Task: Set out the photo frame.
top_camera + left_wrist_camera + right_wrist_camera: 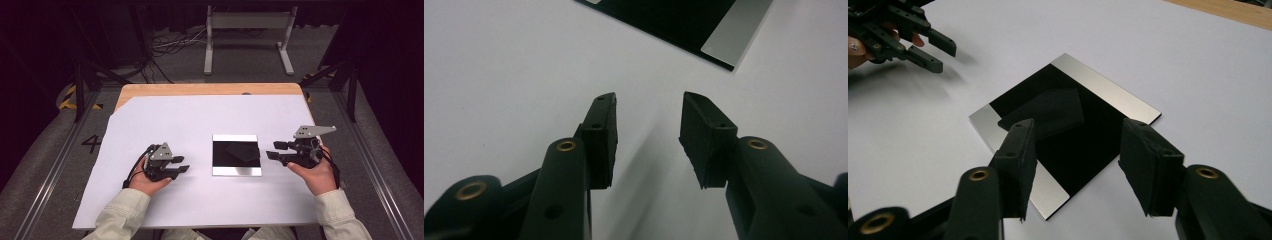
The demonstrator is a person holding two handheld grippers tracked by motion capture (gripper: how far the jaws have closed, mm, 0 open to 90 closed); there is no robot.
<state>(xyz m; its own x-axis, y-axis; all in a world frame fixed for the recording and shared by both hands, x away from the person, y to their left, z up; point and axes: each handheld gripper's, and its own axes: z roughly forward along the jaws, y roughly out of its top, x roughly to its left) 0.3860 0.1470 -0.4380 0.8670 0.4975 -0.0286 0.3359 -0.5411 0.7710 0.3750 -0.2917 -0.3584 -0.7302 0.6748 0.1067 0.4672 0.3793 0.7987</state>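
The right claw (1075,167) stands wide and empty just beside the square black plate with silver edge strips (236,155), where a dark flat piece (243,151) already lies, mid-tabletop; the left claw (181,165) waits open, so placement looks done

The wooden table (150,90) carries a large white paper sheet (165,125) covering most of its top. A flat square black plate with silver edge strips (236,167) lies near the sheet's centre. A small dark cloth piece (243,150) rests on the plate, toward 1 o'clock. The left gripper (181,165) sits at the plate's 9 o'clock, well apart; the right gripper (272,150) at 3 o'clock, just beside it. A metal frame stand (248,22) is on the floor at 12 o'clock, behind the table.
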